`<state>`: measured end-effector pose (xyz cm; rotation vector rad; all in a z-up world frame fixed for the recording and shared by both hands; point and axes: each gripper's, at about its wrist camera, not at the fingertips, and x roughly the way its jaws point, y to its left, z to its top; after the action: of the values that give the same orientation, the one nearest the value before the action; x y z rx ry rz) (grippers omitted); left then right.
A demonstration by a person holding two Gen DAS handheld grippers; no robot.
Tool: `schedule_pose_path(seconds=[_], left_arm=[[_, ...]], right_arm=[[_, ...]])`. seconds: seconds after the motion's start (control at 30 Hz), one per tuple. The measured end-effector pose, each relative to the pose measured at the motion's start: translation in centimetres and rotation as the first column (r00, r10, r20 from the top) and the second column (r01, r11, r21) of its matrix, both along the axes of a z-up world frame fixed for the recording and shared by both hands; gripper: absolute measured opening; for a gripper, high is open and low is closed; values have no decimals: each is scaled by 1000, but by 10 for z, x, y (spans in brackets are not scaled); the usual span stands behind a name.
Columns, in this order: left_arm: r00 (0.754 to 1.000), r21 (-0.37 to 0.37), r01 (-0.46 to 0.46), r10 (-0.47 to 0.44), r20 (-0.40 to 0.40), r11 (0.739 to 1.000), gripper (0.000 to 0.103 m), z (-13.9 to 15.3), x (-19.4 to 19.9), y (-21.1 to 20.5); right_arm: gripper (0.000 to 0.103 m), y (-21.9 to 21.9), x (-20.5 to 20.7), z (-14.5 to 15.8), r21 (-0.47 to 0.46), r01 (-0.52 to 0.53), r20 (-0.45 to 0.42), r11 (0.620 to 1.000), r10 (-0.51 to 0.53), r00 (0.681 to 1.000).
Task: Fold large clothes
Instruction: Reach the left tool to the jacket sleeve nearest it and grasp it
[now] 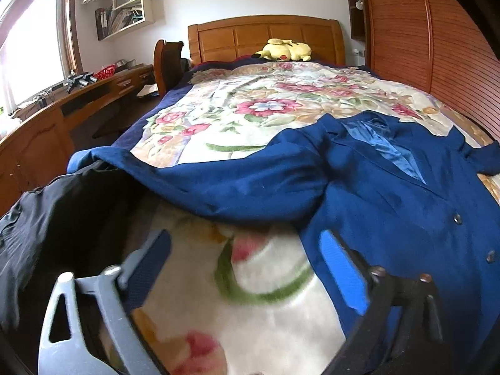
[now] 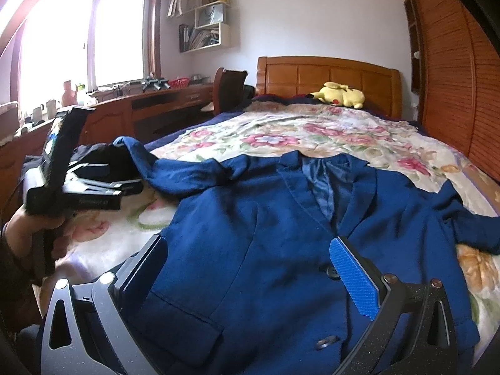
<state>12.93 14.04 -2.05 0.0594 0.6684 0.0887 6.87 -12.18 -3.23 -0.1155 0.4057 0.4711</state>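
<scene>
A dark blue jacket (image 2: pixel 250 218) lies face up on the floral blanket (image 2: pixel 312 134) of the bed, lapels toward the headboard. Its one sleeve (image 1: pixel 193 175) stretches left toward a black garment (image 1: pixel 56 218); the other sleeve (image 2: pixel 468 225) lies out to the right. My left gripper (image 1: pixel 247 265) is open over bare blanket just left of the jacket's front edge, below that sleeve, with nothing between its fingers. In the right wrist view the left gripper (image 2: pixel 120 176) shows at the left, held by a hand (image 2: pixel 25 228). My right gripper (image 2: pixel 250 265) is open above the jacket's buttoned front, its pads clear of the cloth.
A yellow plush toy (image 1: pixel 284 50) lies by the wooden headboard (image 1: pixel 265 36). A wooden desk (image 2: pixel 156 103) and chair (image 2: pixel 229 89) run along the left of the bed under the window. Slatted wardrobe doors (image 2: pixel 453 78) stand close on the right.
</scene>
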Motion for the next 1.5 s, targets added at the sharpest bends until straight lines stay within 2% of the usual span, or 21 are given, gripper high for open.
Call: schedule_pose_path(seconds=[0.23,0.33,0.4,0.53,0.7,1.03,1.5], left_arm=[[997,-77,-47,42,-63,996,70,-8,36,23],[995,-88,-69,62,-74,994,67,-9,47,30],[995,-86,-79,73,-72,993,59,-10,53,31],[993,-107,-94,86,-81,990,58,-12,64,37],[986,-73,-129,120,-117,989,58,-22,78,41],[962,-53,-202,188,-200,978,58,-41,100,54],[947,4,-220,214,-239,976,59,-48,87,52]], right_arm=[[103,14,13,12,-37,-16,14,999,17,1000],[103,23,21,16,-74,-27,26,997,29,999],[103,27,25,18,-95,-23,46,995,27,999],[103,33,34,15,-110,-33,46,993,38,998],[103,32,38,8,-115,-57,11,992,58,998],[103,27,41,6,-97,-68,-36,993,64,997],[103,28,39,6,-95,-66,-23,993,64,998]])
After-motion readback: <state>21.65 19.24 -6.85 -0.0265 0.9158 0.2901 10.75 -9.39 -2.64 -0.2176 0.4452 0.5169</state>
